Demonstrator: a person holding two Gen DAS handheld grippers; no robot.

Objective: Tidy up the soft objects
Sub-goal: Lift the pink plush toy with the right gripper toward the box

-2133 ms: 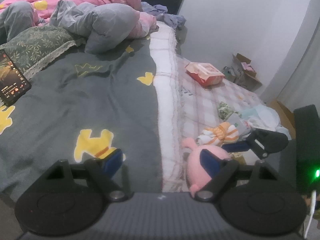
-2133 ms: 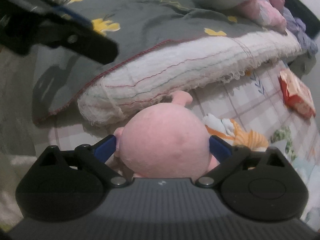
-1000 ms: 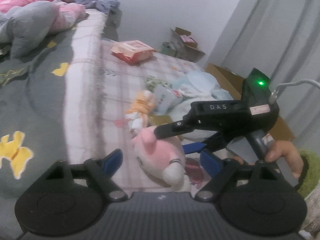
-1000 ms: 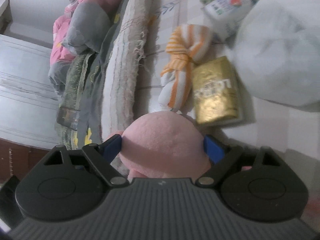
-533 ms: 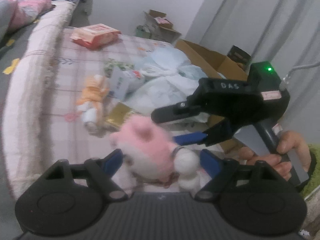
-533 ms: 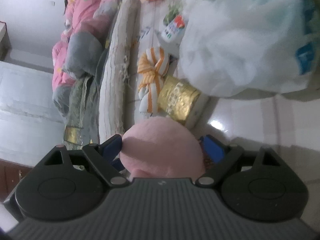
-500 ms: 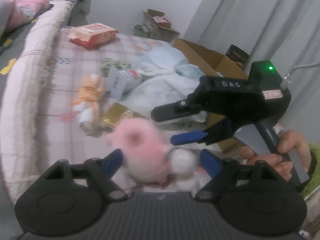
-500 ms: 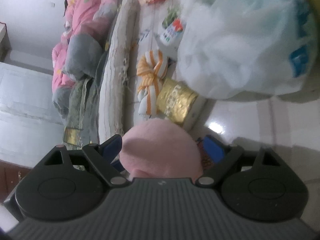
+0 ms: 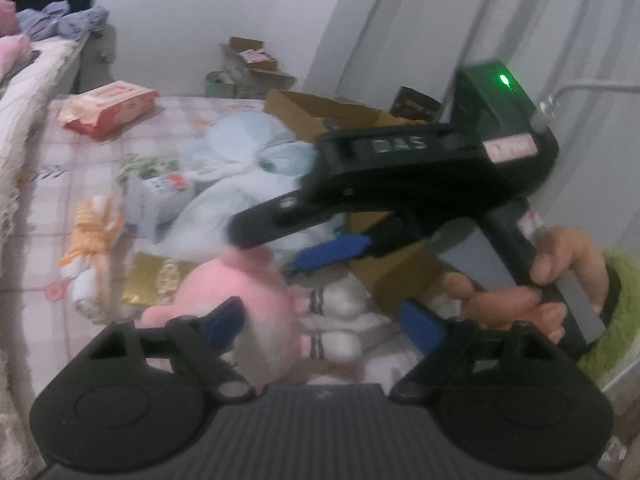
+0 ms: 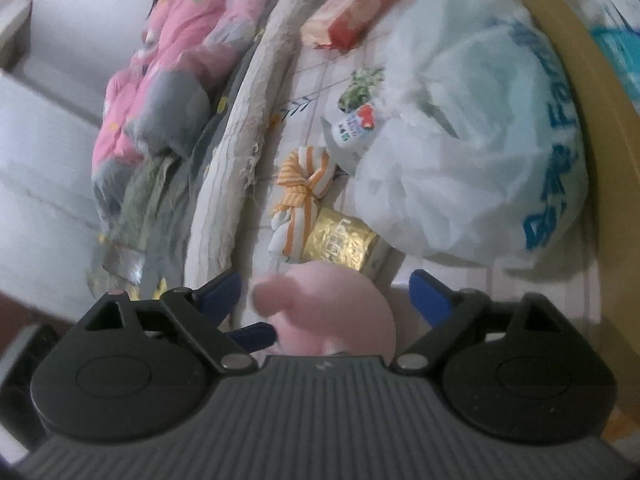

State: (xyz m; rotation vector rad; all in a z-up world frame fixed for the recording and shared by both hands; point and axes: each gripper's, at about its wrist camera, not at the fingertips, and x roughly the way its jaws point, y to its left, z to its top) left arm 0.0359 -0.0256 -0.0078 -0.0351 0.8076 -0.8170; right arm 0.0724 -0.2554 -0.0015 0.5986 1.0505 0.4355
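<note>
A pink plush toy [image 9: 256, 296] with white striped feet sits low between my left gripper's [image 9: 324, 320] open blue fingers, blurred. It also shows in the right wrist view [image 10: 340, 312], low between my right gripper's [image 10: 328, 292] open fingers, which no longer squeeze it. The right gripper appears in the left wrist view [image 9: 304, 236], just above the toy. An orange-striped sock bundle [image 10: 304, 184] lies on the checked sheet behind it.
A gold packet [image 10: 340, 244], a white plastic bag [image 10: 472, 152], a red tissue pack [image 9: 108, 108] and a small white carton [image 10: 352, 128] lie on the bed. A cardboard box [image 9: 320, 116] stands beside it. Quilts [image 10: 168, 72] pile at the far end.
The right gripper carried the pink toy off the bed edge toward the box side and has opened; the toy now sits lower, loose between the fingers. Both views swung right.
</note>
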